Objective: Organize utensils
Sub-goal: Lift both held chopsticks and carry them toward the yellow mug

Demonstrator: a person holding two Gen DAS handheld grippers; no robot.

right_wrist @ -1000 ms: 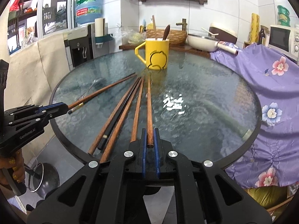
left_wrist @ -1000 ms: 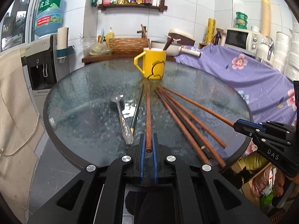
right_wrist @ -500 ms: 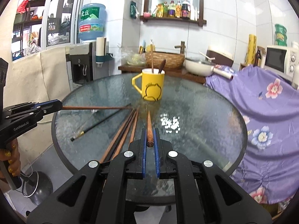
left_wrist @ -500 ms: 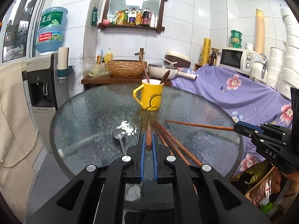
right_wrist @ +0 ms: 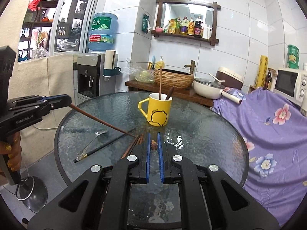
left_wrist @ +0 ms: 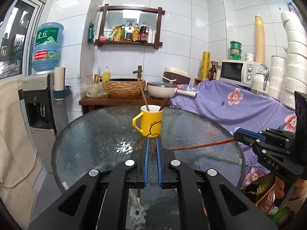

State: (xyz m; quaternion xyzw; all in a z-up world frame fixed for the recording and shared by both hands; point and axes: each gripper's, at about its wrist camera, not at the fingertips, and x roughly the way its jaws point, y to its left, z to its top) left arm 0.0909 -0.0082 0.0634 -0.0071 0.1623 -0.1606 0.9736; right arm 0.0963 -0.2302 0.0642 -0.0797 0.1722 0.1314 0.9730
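Wooden chopsticks [right_wrist: 99, 119] lifted, both tongs [left_wrist: 152, 147] raised

Black tongs [left_wrist: 152, 146], blue-lined fingers [right_wrist: 147, 153]

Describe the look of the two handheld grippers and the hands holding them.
Both grippers are matte black plastic frames with silver screws and blue finger pads. The left gripper bears white "GenRobot.AI" lettering; the right gripper reads "DAS". The left hand shows gold-glitter nails. No cables show.
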